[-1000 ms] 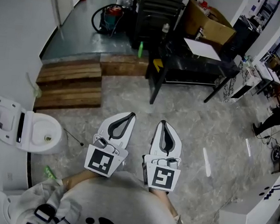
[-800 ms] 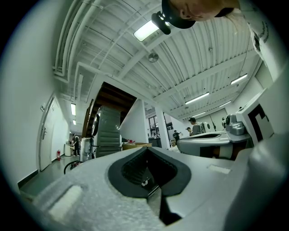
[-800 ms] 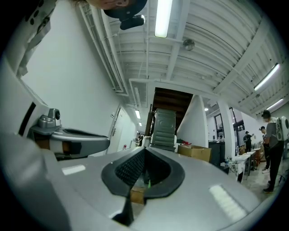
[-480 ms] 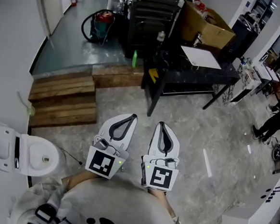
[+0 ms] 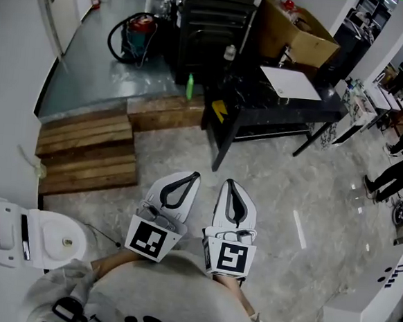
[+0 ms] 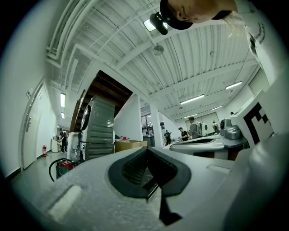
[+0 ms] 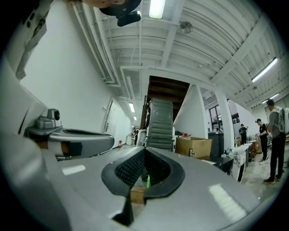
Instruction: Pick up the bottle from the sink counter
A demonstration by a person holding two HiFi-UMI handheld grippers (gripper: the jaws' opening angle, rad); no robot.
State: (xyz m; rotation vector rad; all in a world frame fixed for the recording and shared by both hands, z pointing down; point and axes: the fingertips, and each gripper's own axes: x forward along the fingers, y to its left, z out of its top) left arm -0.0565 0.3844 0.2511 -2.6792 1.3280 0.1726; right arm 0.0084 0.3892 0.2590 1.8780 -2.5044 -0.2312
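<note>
Both grippers, left [image 5: 193, 176] and right [image 5: 229, 184], sit closed and empty at the person's waist. The bottle [image 5: 229, 53] stands upright at the left end of the counter [image 5: 310, 103], well ahead, roughly in line with the right gripper (probably the nearer).

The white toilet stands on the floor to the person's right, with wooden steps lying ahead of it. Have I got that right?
Not quite: the toilet stands to the person's left, as the head view shows. The wooden steps do lie ahead of it.
</note>
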